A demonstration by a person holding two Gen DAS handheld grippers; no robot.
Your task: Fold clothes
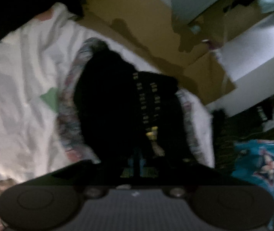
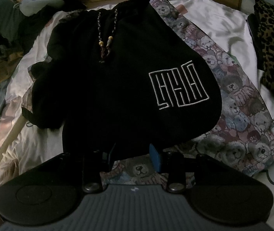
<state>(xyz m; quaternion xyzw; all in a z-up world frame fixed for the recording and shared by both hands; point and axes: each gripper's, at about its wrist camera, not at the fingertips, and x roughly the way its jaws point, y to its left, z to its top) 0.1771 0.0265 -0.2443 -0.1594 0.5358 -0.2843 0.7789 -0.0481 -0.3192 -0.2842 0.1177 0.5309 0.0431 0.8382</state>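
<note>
A black hoodie (image 2: 129, 73) is spread on a teddy-bear blanket (image 2: 239, 115) on the bed (image 2: 223, 25). Its near hem is bracketed by the released right claw (image 2: 132, 154), seemingly before a fold, so a closing pinch is needed next. The left claw (image 1: 137, 163) is blurred against dark cloth; its state cannot be told.

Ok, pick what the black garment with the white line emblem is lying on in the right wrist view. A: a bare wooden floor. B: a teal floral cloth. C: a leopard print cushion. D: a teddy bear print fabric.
D: the black garment lies over the teddy bear print fabric, whose bears show along its right edge and beneath its near hem, between the fingers of the right gripper.
</note>
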